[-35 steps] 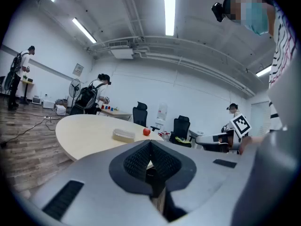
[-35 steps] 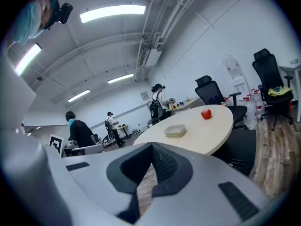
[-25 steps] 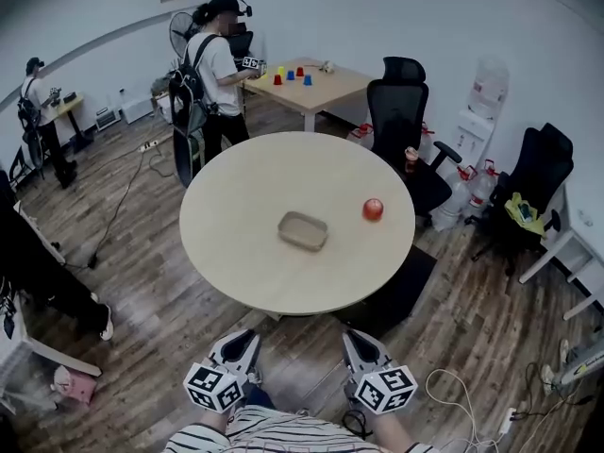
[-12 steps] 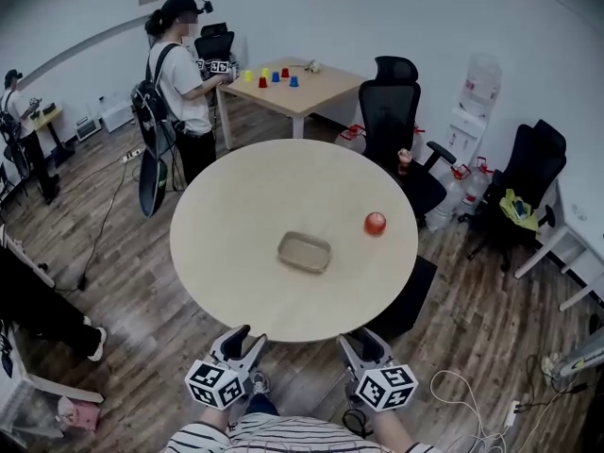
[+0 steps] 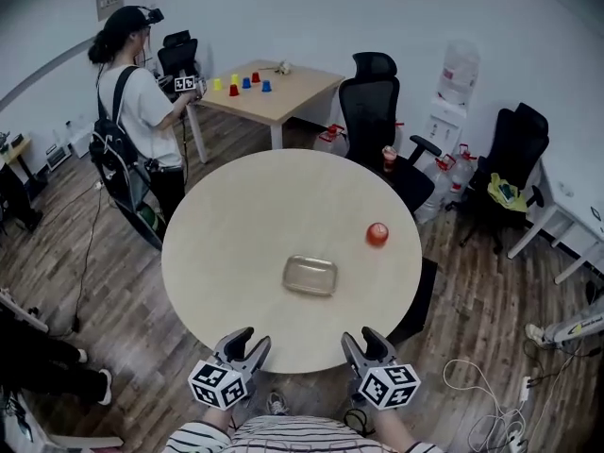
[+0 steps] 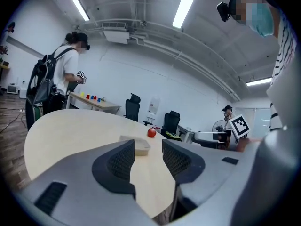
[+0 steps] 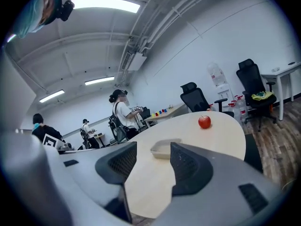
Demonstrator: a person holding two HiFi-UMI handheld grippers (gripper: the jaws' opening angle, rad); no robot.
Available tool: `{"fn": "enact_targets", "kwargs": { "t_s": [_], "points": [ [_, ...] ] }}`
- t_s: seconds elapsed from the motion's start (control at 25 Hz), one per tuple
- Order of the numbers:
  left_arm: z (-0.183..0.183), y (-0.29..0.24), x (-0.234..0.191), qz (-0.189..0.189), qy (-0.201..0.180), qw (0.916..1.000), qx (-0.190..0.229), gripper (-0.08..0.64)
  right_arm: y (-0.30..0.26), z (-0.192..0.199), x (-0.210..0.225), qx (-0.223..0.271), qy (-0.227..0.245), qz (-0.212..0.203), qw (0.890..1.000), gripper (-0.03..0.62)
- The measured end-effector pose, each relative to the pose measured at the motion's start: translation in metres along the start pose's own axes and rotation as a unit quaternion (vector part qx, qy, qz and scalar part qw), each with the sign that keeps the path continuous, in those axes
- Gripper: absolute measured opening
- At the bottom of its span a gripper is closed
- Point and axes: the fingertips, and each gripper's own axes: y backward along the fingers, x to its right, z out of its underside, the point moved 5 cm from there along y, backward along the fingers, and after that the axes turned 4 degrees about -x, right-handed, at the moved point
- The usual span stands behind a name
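A round beige table (image 5: pixel 226 243) stands in front of me. On it lie a shallow beige tray (image 5: pixel 310 275) near the middle and a red apple (image 5: pixel 377 234) to its right. My left gripper (image 5: pixel 250 340) and right gripper (image 5: pixel 361 338) hang side by side at the table's near edge, both open and empty. In the left gripper view, the left gripper (image 6: pixel 148 157) frames the tray (image 6: pixel 140 145), with the apple (image 6: pixel 151 132) beyond. The right gripper (image 7: pixel 153 161) likewise looks at the tray (image 7: pixel 164 147) and the apple (image 7: pixel 204 122).
A person with a backpack (image 5: pixel 132 121) stands left of the table, by a rectangular table with coloured cups (image 5: pixel 274 88). Black office chairs (image 5: pixel 373 92) and a water dispenser (image 5: pixel 453 74) stand behind. A cable (image 5: pixel 472 385) lies on the wood floor at right.
Both grippers were shut and are now open. I have come closer to the round table, so tray and apple look nearer. The person with the backpack has shifted left in view.
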Motion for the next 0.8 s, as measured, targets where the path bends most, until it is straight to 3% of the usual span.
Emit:
{"fn": "enact_targets", "kwargs": {
  "t_s": [0.36,0.8],
  "points": [
    [-0.009,-0.016,-0.071,0.059,-0.019,0.9975,-0.032,0.161,-0.042,0.011,-0.029,0.022,-0.019,0.065,0.997,0.216],
    [-0.016,-0.076,-0.091,0.080,-0.015,0.9957,-0.045,0.161,-0.067,0.004,-0.004,0.014,-0.033,0.106,0.994,0.216]
  ]
}}
